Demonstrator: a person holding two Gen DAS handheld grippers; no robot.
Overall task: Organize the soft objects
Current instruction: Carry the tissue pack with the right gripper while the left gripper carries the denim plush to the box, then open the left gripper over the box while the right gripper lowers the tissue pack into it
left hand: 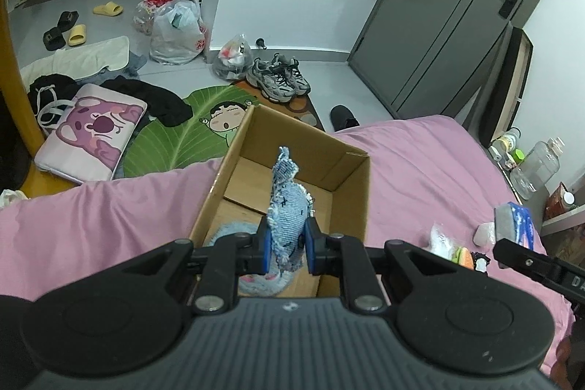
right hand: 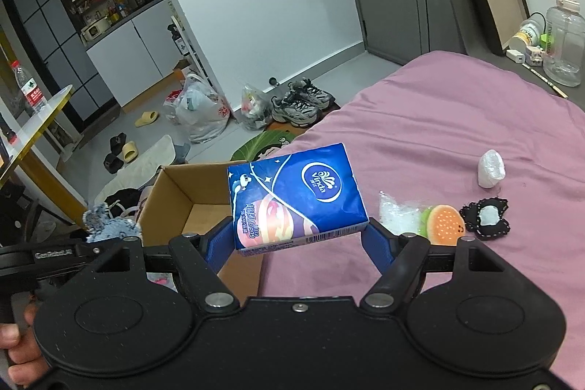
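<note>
While the left gripper (left hand: 287,245) pinches a frayed denim toy (left hand: 289,207) above the cardboard box (left hand: 351,178), the right gripper (right hand: 298,236) clamps a glossy rectangular tissue pack (right hand: 296,200).

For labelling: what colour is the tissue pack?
Blue, with a white logo; tissue pack shows best in the right wrist view.

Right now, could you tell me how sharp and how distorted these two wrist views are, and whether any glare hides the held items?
Left wrist view: strong fisheye bending of the door and walls, even indoor light, and the denim toy in the left gripper is sharp over the cardboard box. Right wrist view: same bending, and the tissue pack in the right gripper has a readable logo, with only mild sheen.
</note>
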